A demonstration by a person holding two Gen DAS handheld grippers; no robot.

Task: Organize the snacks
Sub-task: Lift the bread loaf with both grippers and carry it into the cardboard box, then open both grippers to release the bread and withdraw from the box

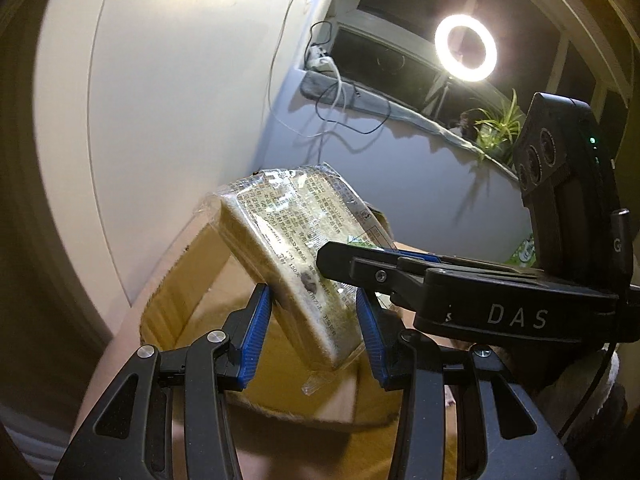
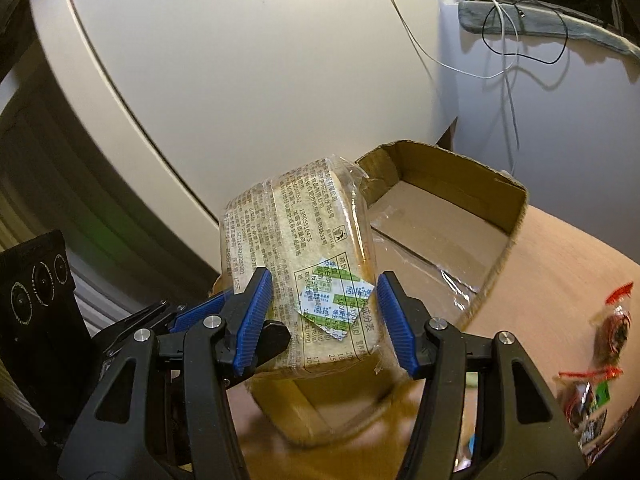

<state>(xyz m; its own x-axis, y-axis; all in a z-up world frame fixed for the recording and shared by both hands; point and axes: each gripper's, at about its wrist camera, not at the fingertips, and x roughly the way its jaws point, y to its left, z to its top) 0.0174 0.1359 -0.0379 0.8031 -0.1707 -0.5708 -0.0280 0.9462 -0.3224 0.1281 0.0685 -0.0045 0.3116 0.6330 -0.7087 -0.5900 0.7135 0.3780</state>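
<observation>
A clear-wrapped bread pack (image 1: 288, 240) with printed text is held up above an open cardboard box (image 1: 188, 280). My left gripper (image 1: 312, 328) is shut on the pack's lower end with its blue pads. My right gripper (image 2: 324, 320) is shut on the same pack (image 2: 304, 248), its blue pads against both sides near the green and blue label. The right gripper's fingers (image 1: 384, 276) cross in front of the pack in the left wrist view. The box (image 2: 440, 216) sits on the brown table, and what shows of its inside is bare cardboard.
Small red-trimmed snack packets (image 2: 600, 352) lie on the table (image 2: 560, 264) at the right. A white wall and cabinet stand behind the box. A ring light (image 1: 466, 48), cables (image 1: 340, 96) and a potted plant (image 1: 500, 128) are on the grey ledge.
</observation>
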